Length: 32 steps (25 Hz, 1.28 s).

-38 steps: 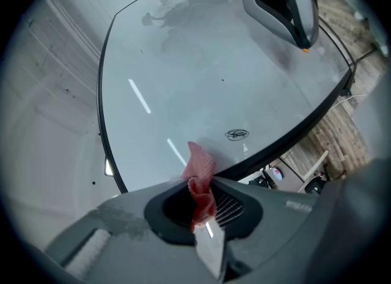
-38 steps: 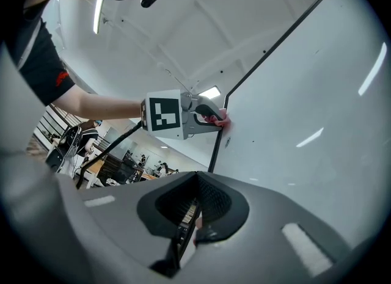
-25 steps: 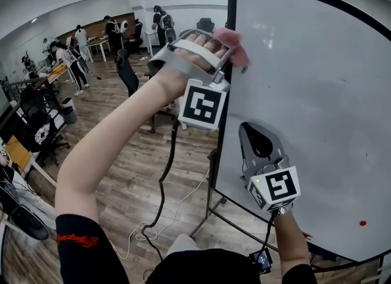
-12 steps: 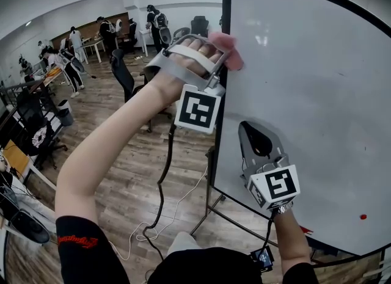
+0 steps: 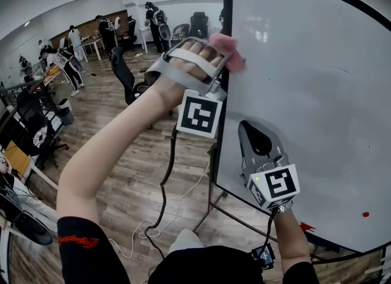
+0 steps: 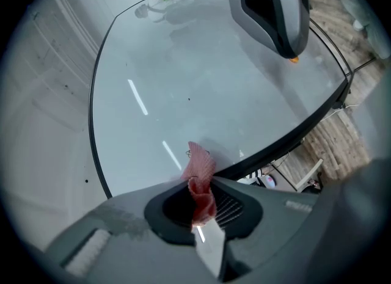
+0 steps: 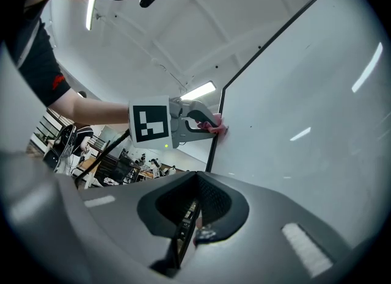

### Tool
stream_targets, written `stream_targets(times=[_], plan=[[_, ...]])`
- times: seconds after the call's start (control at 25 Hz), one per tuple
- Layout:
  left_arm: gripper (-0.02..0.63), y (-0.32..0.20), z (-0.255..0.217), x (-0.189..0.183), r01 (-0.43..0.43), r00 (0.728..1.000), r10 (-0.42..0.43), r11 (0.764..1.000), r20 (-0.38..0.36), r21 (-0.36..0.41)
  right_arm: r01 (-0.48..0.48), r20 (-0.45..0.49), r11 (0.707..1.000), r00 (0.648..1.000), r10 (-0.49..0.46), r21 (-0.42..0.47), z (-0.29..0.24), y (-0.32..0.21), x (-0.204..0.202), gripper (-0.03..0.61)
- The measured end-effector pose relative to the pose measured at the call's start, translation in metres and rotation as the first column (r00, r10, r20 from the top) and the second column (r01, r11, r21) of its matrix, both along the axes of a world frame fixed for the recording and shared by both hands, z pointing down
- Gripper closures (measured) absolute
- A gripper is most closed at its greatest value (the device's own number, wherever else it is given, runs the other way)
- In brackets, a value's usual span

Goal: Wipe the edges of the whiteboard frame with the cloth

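1. The left gripper [image 5: 220, 57] is held high at the left edge of the whiteboard [image 5: 305, 93], its claw clamped on a pink cloth [image 6: 200, 170].
2. In the left gripper view, the cloth is seen pinched between the jaws. Its free end lies on the white face just inside the black frame [image 5: 226, 8].
3. In the head view, the cloth is seen bunched over the frame's left upright, near the top corner. The pinch itself is not shown there.
4. The right gripper [image 5: 258, 142] is held lower and nearer, against the board's face and just right of the frame. Whether it touches the face cannot be told.
5. In the right gripper view, its jaws are seen drawn together with nothing between them. The left gripper and cloth are seen far up the frame.
6. Only the head view shows a red mark [image 5: 365, 214] at the board's lower right, a cable [image 5: 164, 185] hanging below the left arm, the wood floor [image 5: 122, 173], and people [image 5: 70, 63] at desks far left.
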<state>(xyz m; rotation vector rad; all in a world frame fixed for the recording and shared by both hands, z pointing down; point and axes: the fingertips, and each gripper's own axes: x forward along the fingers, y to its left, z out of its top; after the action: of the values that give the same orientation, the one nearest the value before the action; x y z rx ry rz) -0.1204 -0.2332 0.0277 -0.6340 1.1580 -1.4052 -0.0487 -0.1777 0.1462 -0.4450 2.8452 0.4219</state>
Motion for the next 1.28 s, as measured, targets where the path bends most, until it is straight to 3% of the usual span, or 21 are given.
stream_targets(times=[1.28], plan=[[0.575,0.002,0.051,-0.001,-0.003,1.000,0.003,0.999,-0.002,-0.045,-0.045,-0.027,0.999,0.999,0.044,-0.022,0.017,0.001,0.003,0.577]])
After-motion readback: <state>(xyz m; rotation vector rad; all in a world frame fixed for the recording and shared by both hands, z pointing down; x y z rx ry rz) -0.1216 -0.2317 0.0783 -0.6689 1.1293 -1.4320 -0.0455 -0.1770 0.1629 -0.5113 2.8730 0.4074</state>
